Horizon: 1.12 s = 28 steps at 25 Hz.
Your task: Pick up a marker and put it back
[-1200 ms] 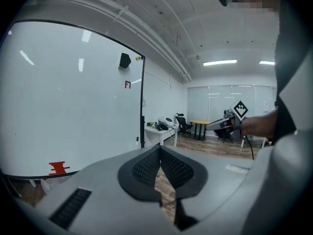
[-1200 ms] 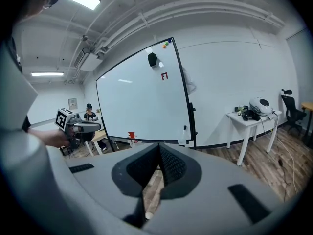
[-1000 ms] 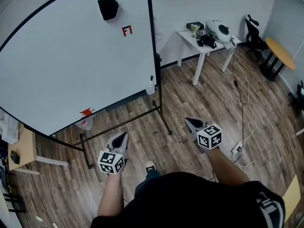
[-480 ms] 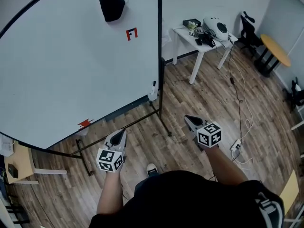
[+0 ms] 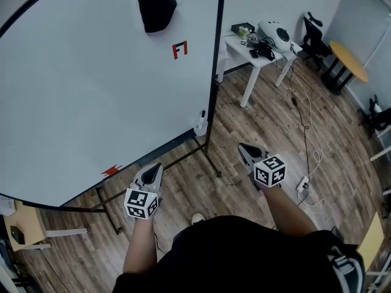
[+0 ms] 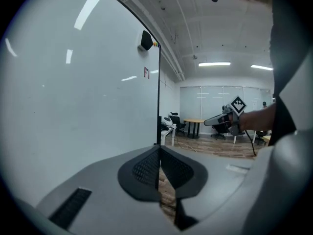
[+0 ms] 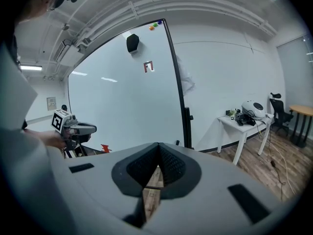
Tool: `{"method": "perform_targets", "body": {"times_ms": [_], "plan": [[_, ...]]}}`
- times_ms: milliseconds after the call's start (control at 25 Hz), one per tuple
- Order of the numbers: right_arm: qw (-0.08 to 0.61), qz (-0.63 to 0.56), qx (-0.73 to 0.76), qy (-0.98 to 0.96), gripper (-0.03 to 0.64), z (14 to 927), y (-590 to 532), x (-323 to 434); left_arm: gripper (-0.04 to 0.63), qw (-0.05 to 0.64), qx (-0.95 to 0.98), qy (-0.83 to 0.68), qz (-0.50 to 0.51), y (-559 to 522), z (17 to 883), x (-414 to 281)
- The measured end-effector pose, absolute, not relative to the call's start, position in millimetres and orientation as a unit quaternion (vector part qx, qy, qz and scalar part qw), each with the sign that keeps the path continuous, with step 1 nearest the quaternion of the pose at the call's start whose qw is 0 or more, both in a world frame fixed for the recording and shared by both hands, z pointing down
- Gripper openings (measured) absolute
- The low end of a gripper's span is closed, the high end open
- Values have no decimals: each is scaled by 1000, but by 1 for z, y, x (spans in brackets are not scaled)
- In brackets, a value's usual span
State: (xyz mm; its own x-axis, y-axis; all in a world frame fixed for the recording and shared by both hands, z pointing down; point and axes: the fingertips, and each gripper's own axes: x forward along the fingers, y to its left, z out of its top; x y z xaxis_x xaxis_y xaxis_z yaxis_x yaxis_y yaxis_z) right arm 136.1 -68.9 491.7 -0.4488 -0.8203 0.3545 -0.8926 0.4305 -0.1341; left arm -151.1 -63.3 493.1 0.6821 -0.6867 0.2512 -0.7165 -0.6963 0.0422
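Head view: the left gripper [image 5: 153, 174] sits at lower left of centre and the right gripper [image 5: 247, 154] at lower right of centre, both held over the wooden floor [image 5: 256, 127] and well apart from each other. Left gripper view: the jaws are closed tip to tip with nothing between them [image 6: 158, 151]. Right gripper view: the jaws likewise meet at the tip and carry nothing [image 7: 159, 147]. The whiteboard [image 5: 79, 90] fills the upper left of the head view on a black frame. A black eraser [image 5: 156, 8] sits at top centre of the board, with a red mark [image 5: 179, 49] just below and to the right. A slim dark-tipped stick, seemingly the marker [image 5: 202, 115], stands upright in a white holder [image 5: 200, 127] at the board's lower right corner, near neither gripper. A small red item [image 5: 110, 171] lies at the board's lower edge, too small to identify. A white worktop [image 5: 247, 52] at upper right carries a white rounded device [image 5: 275, 34] and dark clutter
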Motion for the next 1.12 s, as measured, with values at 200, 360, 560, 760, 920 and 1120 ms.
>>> {"method": "perform_targets", "body": {"times_ms": [200, 360, 560, 760, 920, 1120], "plan": [[103, 140, 531, -830, -5, 486, -94, 125, 11, 59, 919, -371, 114, -86, 493, -163], [96, 131, 536, -828, -5, 481, -107, 113, 11, 54, 924, -363, 112, -102, 490, -172], [73, 125, 533, -834, -5, 474, -110, 101, 11, 49, 929, -351, 108, -111, 486, -176], [66, 126, 533, -834, -4, 479, -110, 101, 11, 48, 930, -345, 114, -112, 490, -176], [70, 124, 519, -843, -5, 483, -116, 95, 11, 49, 930, -344, 117, -118, 490, -176], [73, 131, 512, -846, -3, 492, -128, 96, 11, 51, 929, -347, 121, -127, 493, -173]]}}
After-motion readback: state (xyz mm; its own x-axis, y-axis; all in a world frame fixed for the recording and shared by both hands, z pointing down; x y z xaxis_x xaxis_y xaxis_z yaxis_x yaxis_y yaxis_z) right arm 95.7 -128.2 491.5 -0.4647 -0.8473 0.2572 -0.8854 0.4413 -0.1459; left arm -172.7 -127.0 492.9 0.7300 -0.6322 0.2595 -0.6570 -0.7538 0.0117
